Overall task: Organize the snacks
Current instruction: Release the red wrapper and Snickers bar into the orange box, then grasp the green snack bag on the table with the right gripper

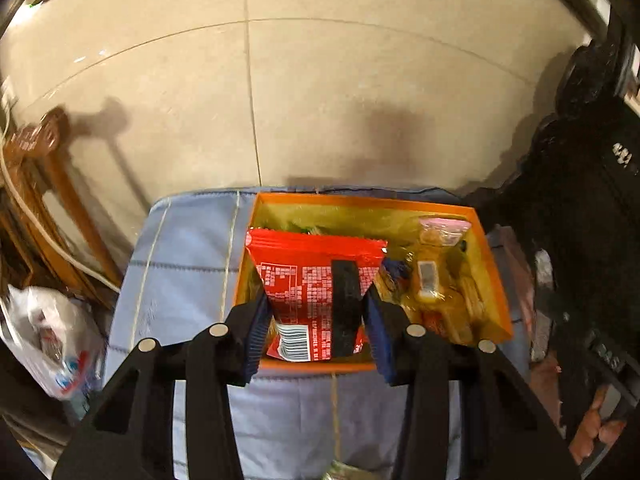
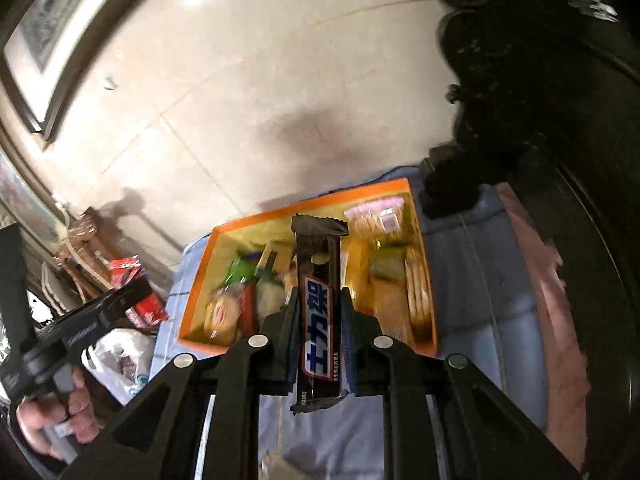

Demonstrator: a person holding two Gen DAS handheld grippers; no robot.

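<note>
Above orange cardboard box [image 1: 494, 272] w/ wrapped snacks, on blue quilted cloth [image 1: 188, 264]: L gripper [image 1: 316, 320] pinches red foil snack packet [image 1: 312, 280], upright btw. pads. R gripper [image 2: 320, 320], pads pressed together, clamps black chocolate bar [image 2: 319, 312] lengthwise over same box [image 2: 200, 280].

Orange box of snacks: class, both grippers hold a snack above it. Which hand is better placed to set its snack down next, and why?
Either could, but probably the right. The right gripper holds a slim chocolate bar over the orange box. The left gripper grips a bulky red packet needing more room.
</note>
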